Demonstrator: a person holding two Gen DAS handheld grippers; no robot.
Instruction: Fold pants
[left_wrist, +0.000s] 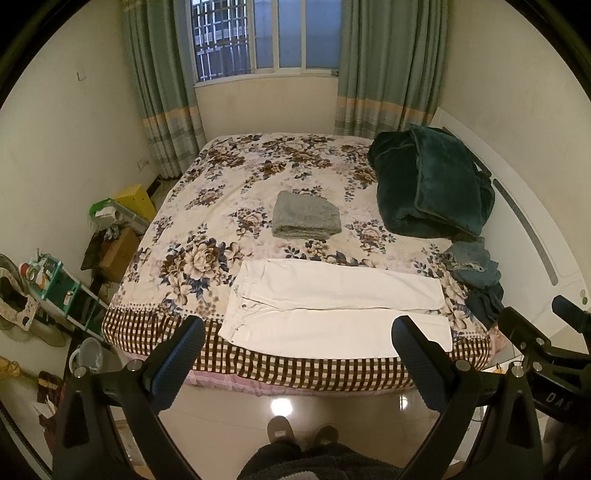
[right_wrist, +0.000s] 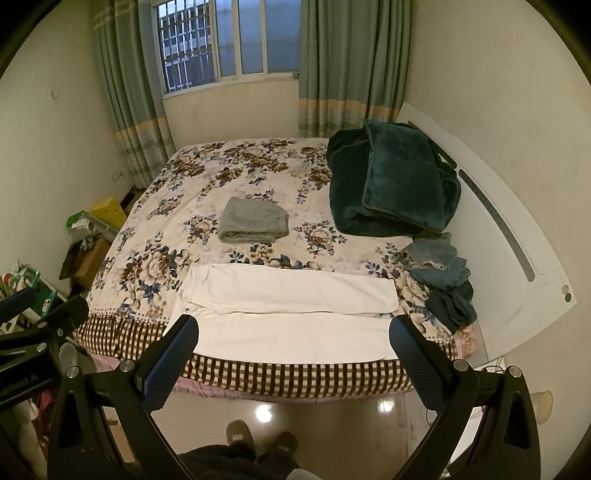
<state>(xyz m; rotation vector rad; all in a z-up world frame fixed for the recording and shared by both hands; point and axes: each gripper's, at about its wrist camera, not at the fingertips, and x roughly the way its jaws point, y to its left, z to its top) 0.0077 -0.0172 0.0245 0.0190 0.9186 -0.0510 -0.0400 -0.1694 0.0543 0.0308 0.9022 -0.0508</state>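
White pants lie flat along the near edge of the floral bed, waistband to the left, legs side by side pointing right. They also show in the right wrist view. My left gripper is open and empty, held back from the bed above the floor, in front of the pants. My right gripper is open and empty too, at the same distance. The right gripper's body shows at the right edge of the left wrist view.
A folded grey towel lies mid-bed. A dark green blanket is piled at the right by the white headboard. Blue-green clothes lie beside the pants' leg ends. Clutter and boxes stand left of the bed. My feet are on the shiny floor.
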